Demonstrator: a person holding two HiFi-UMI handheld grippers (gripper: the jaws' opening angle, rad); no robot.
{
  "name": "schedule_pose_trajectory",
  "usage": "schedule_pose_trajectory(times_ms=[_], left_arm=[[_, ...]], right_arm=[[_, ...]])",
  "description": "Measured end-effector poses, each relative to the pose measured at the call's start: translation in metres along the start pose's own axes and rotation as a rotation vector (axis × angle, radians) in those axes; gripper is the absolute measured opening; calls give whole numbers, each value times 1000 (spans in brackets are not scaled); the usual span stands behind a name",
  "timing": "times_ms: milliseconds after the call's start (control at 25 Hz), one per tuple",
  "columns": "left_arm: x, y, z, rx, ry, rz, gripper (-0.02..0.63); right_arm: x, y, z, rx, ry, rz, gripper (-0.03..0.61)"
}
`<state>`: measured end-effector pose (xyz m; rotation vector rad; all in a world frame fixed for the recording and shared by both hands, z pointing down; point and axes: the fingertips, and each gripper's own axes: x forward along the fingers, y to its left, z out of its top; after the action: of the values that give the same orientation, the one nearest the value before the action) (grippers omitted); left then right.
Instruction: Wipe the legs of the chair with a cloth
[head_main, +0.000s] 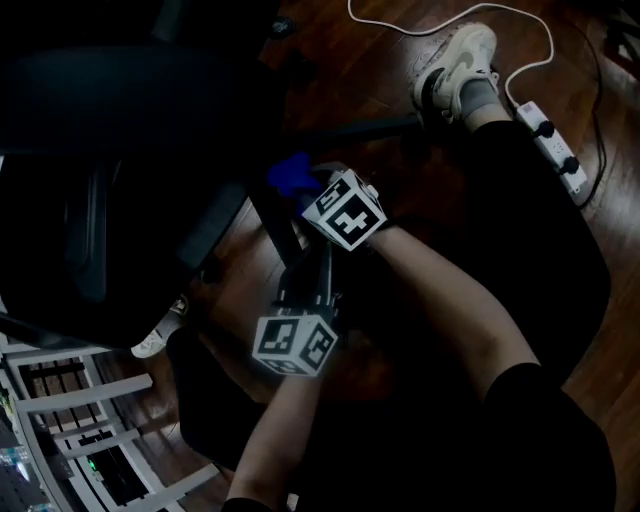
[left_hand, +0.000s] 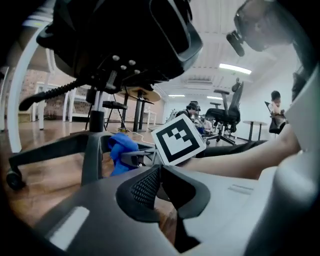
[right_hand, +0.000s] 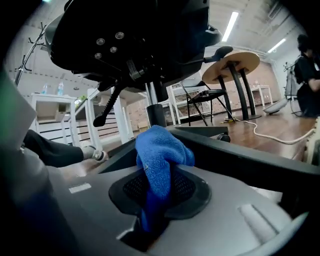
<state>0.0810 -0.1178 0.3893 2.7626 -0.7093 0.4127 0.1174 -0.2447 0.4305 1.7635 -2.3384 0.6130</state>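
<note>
A black office chair stands on a dark wood floor. Its seat (head_main: 120, 100) fills the head view's upper left, and one leg (head_main: 370, 128) runs right from the hub. My right gripper (head_main: 303, 188) is shut on a bunched blue cloth (head_main: 288, 174) close beside the hub. In the right gripper view the cloth (right_hand: 162, 155) bulges out of the right gripper (right_hand: 161, 187), just before a black leg (right_hand: 245, 150) and the column (right_hand: 156, 112). Whether the cloth touches the leg I cannot tell. My left gripper (left_hand: 160, 172) is shut on nothing, behind the right gripper's marker cube (left_hand: 178, 139).
A white power strip (head_main: 552, 148) and its cable (head_main: 440, 25) lie at the upper right, past the person's shoe (head_main: 462, 58). A white rack (head_main: 80, 420) stands at the lower left. A round table (right_hand: 232, 62) stands beyond the chair. People (left_hand: 275, 107) sit far off.
</note>
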Motion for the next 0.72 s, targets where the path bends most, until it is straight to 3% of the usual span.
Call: schedule_pose_trajectory(times_ms=[80, 320, 600, 720], left_arm=[[8, 0, -3, -36, 13, -6, 20], [21, -1, -4, -4, 41, -37, 20], [33, -13, -17, -46, 41, -38, 20], [36, -16, -22, -59, 35, -38, 20]], right_arm=[[7, -10, -1, 32, -17, 18, 86], [12, -35, -6, 262, -83, 73, 86], [-23, -83, -25, 584, -127, 8, 86], [-43, -104, -31, 659, -122, -11, 87]])
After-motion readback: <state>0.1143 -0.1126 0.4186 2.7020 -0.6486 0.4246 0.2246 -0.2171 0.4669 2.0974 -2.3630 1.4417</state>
